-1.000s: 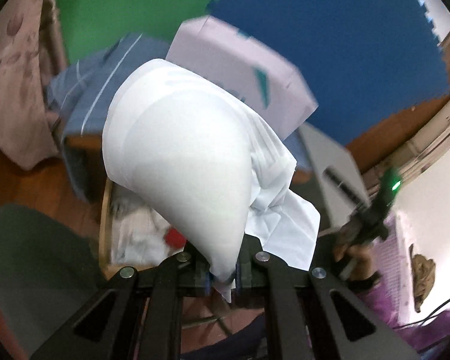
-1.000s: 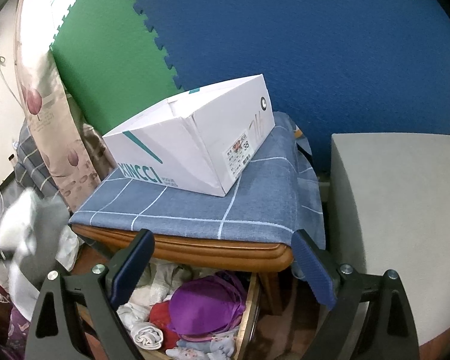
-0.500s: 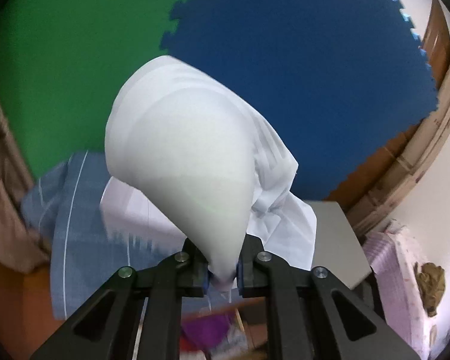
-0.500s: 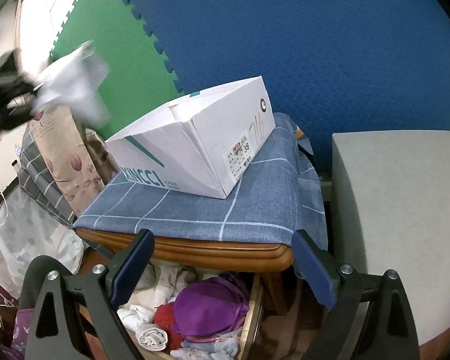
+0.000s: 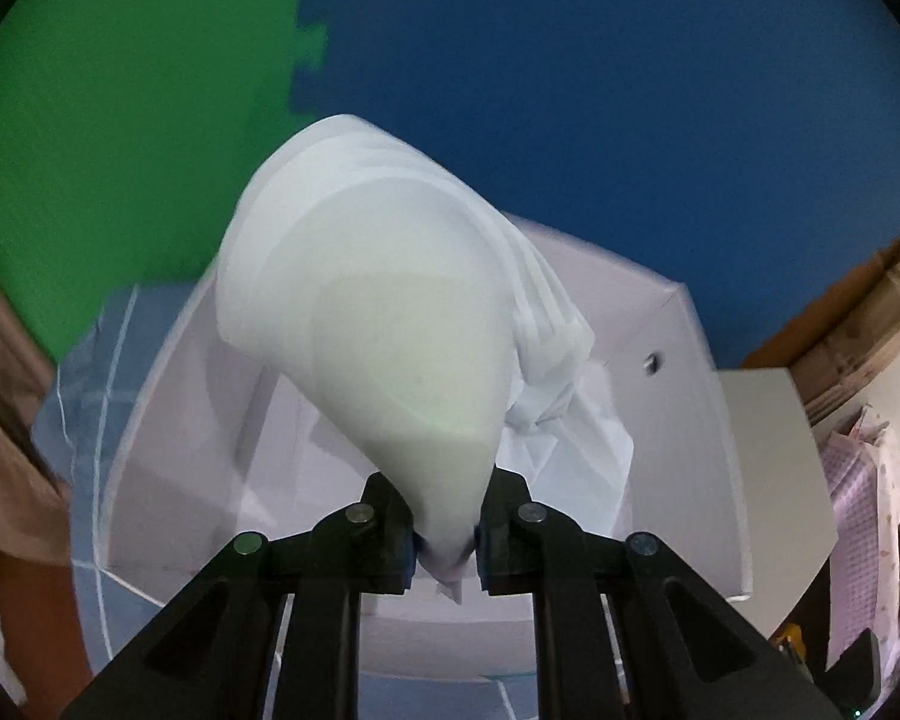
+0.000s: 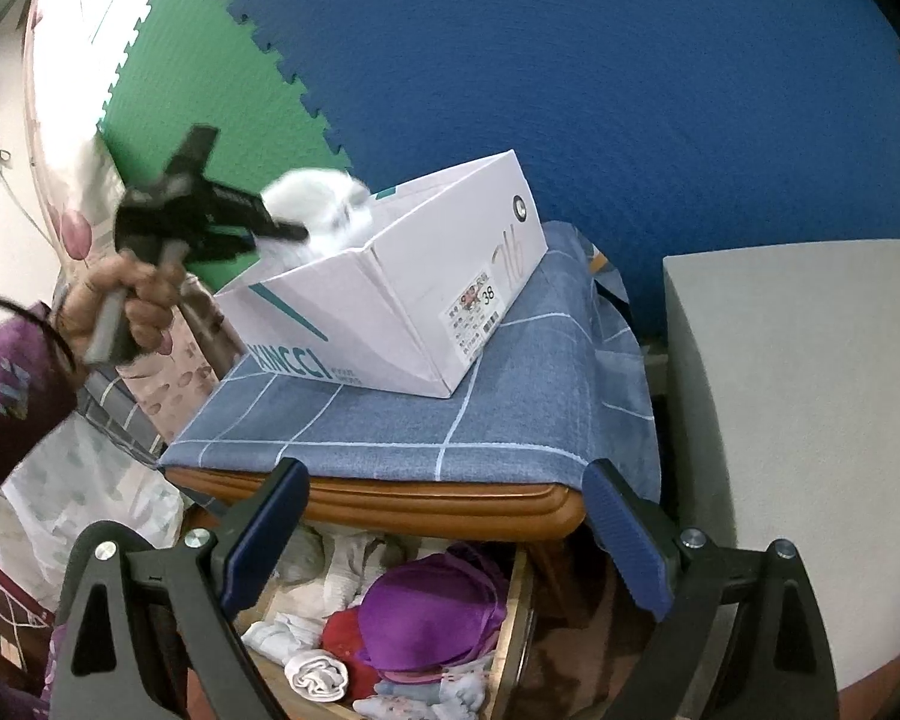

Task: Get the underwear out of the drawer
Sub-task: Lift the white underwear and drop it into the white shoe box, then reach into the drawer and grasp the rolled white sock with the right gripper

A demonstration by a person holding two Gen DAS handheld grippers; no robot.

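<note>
Even, soft indoor light, with no hard shadows and no glare. Both fisheye views bend straight lines and go black at the corners. The left view is smeared: the white cloth [image 5: 384,360] and box [image 5: 660,420] are soft. In the right view only the left gripper [image 6: 294,233] blurs; the drawer [image 6: 513,630] is dim.

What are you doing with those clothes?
A person is taking underwear out of a drawer. The left tool is pinching a white piece of underwear and holding it over the open white box on the blue cloth. The right tool is open and empty, above the drawer, which holds more clothes.
</note>
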